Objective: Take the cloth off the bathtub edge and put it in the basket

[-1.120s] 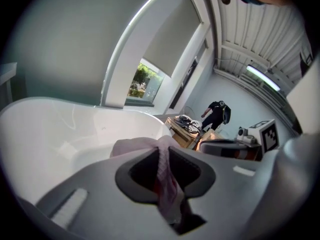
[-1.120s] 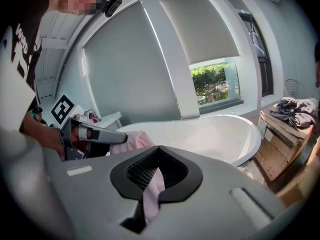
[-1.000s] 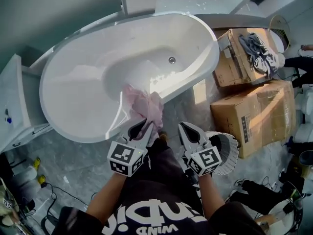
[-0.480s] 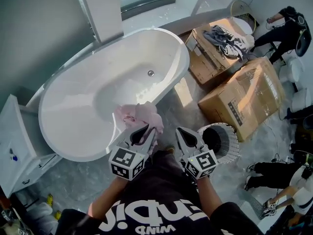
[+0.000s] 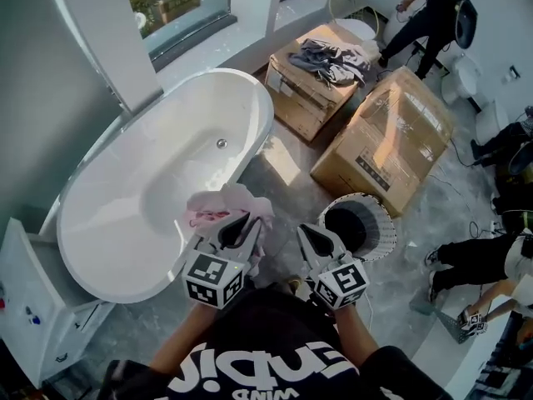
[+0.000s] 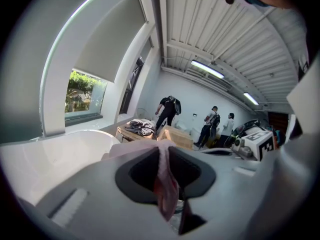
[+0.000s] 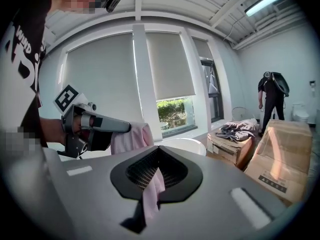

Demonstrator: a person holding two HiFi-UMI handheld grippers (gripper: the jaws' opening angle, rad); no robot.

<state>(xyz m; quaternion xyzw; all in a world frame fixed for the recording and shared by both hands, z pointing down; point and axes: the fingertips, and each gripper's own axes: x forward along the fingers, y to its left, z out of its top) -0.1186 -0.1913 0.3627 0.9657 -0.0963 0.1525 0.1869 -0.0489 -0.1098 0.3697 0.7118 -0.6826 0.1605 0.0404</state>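
A pink cloth point(image 5: 223, 208) hangs bunched in the air beside the white bathtub's rim point(image 5: 258, 119), off the tub edge. My left gripper point(image 5: 241, 220) is shut on it; in the left gripper view the pink cloth point(image 6: 167, 194) droops from between the closed jaws. My right gripper point(image 5: 304, 230) is just to the right, its jaws closed. In the right gripper view a strip of the pink cloth point(image 7: 151, 196) is pinched in them, while the left gripper point(image 7: 125, 128) holds the bunch. The white woven basket point(image 5: 385, 217) stands on the floor just right of the right gripper.
Two cardboard boxes point(image 5: 391, 132) point(image 5: 296, 98) stand beyond the basket, the far one carrying grey clothes point(image 5: 333, 57). People point(image 5: 433, 11) stand and sit along the right side. A white cabinet point(image 5: 25, 307) is at the tub's left end.
Both grippers have risen with the pink cloth, which has come off the tub edge. The view has swung right, so the basket now lies close beside the right gripper.
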